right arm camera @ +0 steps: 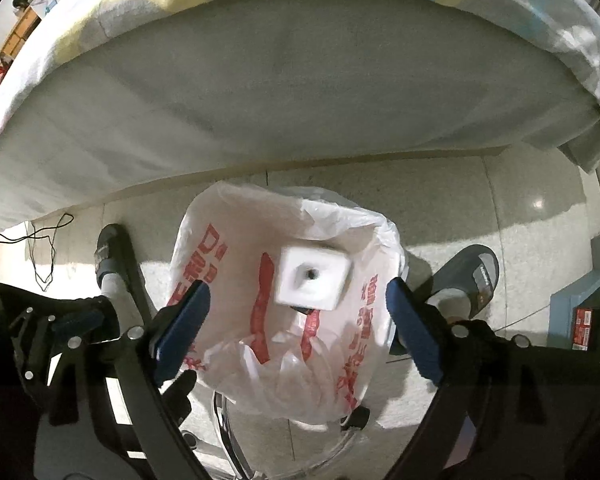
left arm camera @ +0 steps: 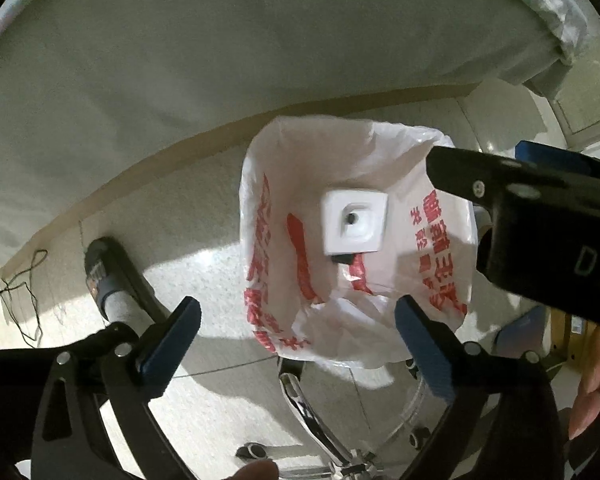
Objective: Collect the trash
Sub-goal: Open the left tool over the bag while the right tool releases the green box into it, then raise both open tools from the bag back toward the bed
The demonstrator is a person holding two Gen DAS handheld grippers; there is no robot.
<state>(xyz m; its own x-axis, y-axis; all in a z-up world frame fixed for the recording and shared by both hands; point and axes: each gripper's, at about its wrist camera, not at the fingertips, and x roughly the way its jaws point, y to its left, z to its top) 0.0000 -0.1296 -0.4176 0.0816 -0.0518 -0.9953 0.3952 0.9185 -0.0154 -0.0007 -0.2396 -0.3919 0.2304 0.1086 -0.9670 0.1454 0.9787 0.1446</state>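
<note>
A small white square plastic piece with a dark round hole in its middle (right arm camera: 314,278) appears blurred in the mouth of the white plastic bag printed with red characters (right arm camera: 228,264), apparently in free fall rather than lying on the bottom, though that is a judgement from the blur. The right gripper (right arm camera: 298,316) hangs over the opening with its blue-padded jaws spread wide and holding nothing; the left gripper (left arm camera: 298,334) is likewise spread apart and empty beside the bag. The risk from here seems to be the light piece glancing off the crumpled film and tipping out, or the limp bag rim (left arm camera: 384,126) folding inward, since neither gripper steadies it. Around the bag, a dark slipper on a foot (right arm camera: 470,280) stands just beside it, another slippered foot (right arm camera: 110,264) on the other side, a thin black cable (right arm camera: 48,248) trails on the speckled floor (right arm camera: 500,208), and the grey mattress edge (right arm camera: 300,80) hems in the far side.
</note>
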